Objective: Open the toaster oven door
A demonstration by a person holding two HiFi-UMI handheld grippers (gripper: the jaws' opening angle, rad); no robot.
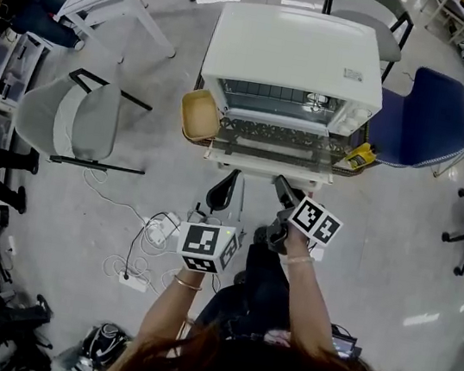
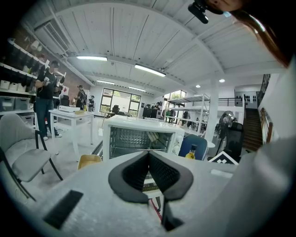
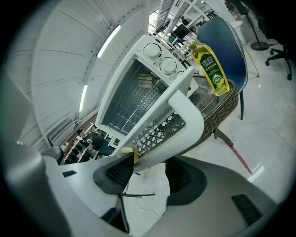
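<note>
Right gripper view — our right gripper (image 3: 150, 173) clamps the curved white door handle (image 3: 185, 122) just ahead, levering the white toaster oven (image 3: 180, 78) open — left gripper (image 2: 149, 157) closed, empty.

Toaster oven (image 1: 295, 59) on table (image 3: 227, 107) — tray (image 1: 199, 115) at left, bottle (image 1: 359, 157) at right

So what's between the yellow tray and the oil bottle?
The toaster oven's open door lies between the yellow tray and the oil bottle, in the head view.
</note>
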